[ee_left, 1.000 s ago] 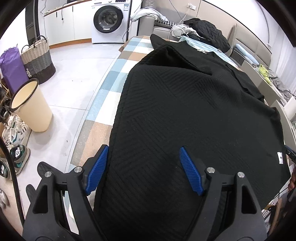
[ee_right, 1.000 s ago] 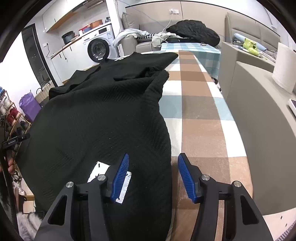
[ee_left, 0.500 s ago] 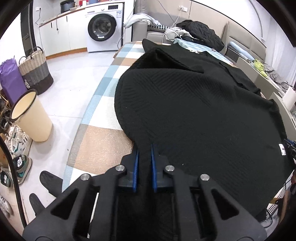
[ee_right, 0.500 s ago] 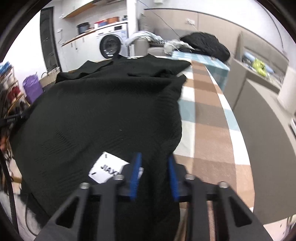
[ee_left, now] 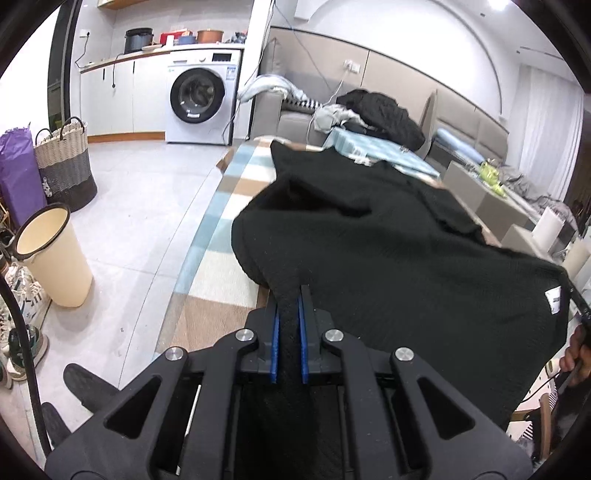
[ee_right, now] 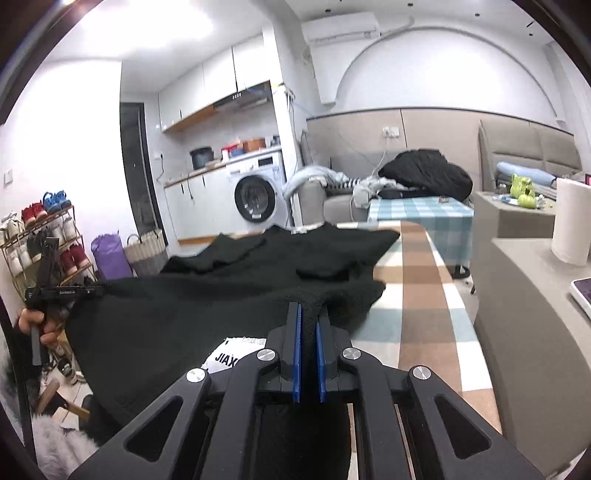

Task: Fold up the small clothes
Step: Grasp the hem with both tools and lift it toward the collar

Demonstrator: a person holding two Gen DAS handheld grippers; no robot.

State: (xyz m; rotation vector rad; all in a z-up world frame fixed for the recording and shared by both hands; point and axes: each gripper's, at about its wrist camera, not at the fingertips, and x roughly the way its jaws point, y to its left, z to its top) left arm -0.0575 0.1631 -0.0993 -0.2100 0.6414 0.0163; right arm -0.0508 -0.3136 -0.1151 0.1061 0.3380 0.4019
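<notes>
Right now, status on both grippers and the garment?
Left gripper shut on black garment near edge. Right gripper shut on the same edge, beside the white label. Near edge lifted off checked table; far part lying flat. Nothing in the way.

You were in a lived-in home, open-plan flat w/ laundry/kitchen nook: washing machine (ee_left: 197, 96) under a counter w/ pots, white cabinets (ee_right: 218, 77) and a range hood above. Grey sofa (ee_right: 332, 199) piled w/ clothes, woven laundry basket (ee_left: 64, 162), cream bin (ee_left: 53, 254), shoe rack (ee_right: 40, 236) full of trainers, AC unit (ee_right: 340, 26) on the wall.
</notes>
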